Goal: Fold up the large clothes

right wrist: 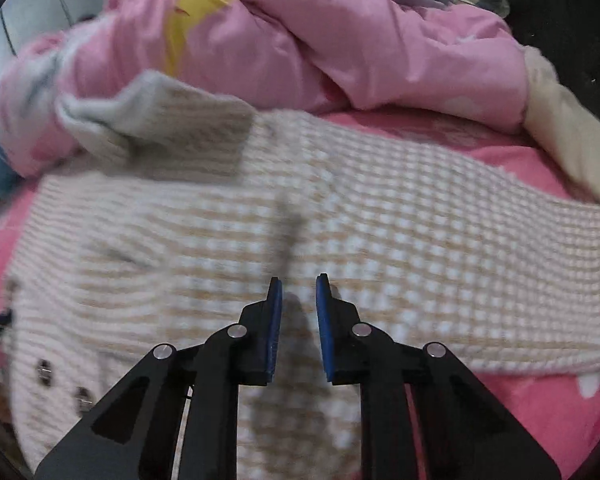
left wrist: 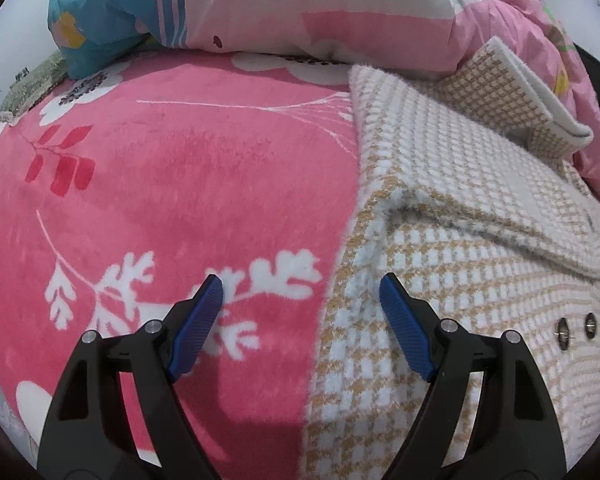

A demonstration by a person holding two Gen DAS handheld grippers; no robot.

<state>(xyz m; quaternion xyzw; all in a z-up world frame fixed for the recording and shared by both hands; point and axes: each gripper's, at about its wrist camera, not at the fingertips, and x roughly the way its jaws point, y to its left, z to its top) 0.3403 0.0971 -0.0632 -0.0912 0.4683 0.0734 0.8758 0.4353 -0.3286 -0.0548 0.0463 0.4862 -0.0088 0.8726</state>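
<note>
A cream and tan houndstooth knit coat (left wrist: 452, 248) lies on a pink blanket; one sleeve is folded across its body and two metal snaps (left wrist: 576, 326) show at the right. My left gripper (left wrist: 302, 292) is open and empty, straddling the coat's left edge just above it. In the right wrist view the same coat (right wrist: 340, 220) spreads across the frame, blurred, its sleeve reaching right. My right gripper (right wrist: 299, 288) hovers over the coat's middle with the blue pads a narrow gap apart, holding nothing.
The pink floral blanket (left wrist: 160, 184) covers the bed. A pillow with blue and pink print (left wrist: 220, 4) lies at the far side. A rumpled pink quilt (right wrist: 340, 36) is heaped behind the coat. A pale yellow cloth (right wrist: 568, 136) lies at right.
</note>
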